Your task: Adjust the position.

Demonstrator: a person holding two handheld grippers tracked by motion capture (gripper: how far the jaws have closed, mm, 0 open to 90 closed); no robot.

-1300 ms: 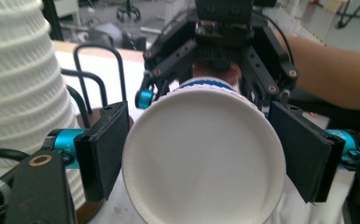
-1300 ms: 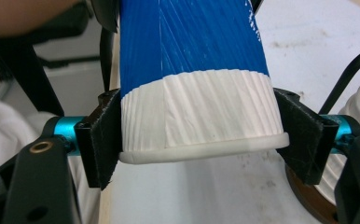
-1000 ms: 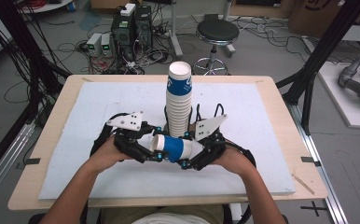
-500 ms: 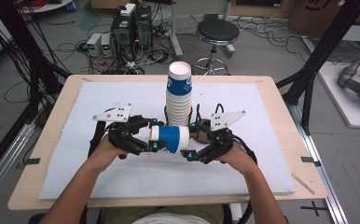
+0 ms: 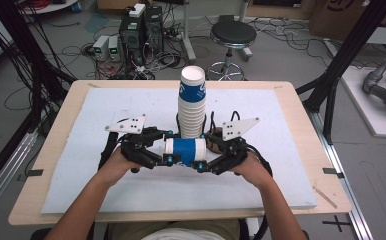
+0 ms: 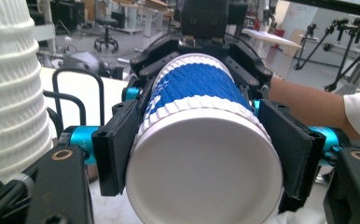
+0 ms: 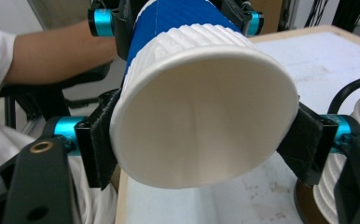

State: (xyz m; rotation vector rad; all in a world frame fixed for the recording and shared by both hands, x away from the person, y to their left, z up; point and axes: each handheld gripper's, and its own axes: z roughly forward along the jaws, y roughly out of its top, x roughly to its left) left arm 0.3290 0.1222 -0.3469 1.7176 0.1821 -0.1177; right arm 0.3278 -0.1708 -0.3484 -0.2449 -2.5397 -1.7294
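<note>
The high view looks forward and down over the table (image 5: pixel 291 125). Each gripper view sits close, facing the same cup (image 6: pixel 201 154) from opposite ends, probably nearly level.

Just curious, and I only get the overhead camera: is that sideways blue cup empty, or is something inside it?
Observer: Empty. The right tool has its camera looking straight into the open mouth of the cup, and the inside is bare white.
Operator: Which end faces the other way?
Observer: The closed base. It faces the left tool, whose pads press on both sides of it.
Operator: Is the right one gripping too?
Observer: Its jaws have just been closing with the cup between them; both pads touch it just behind the rim.
</note>
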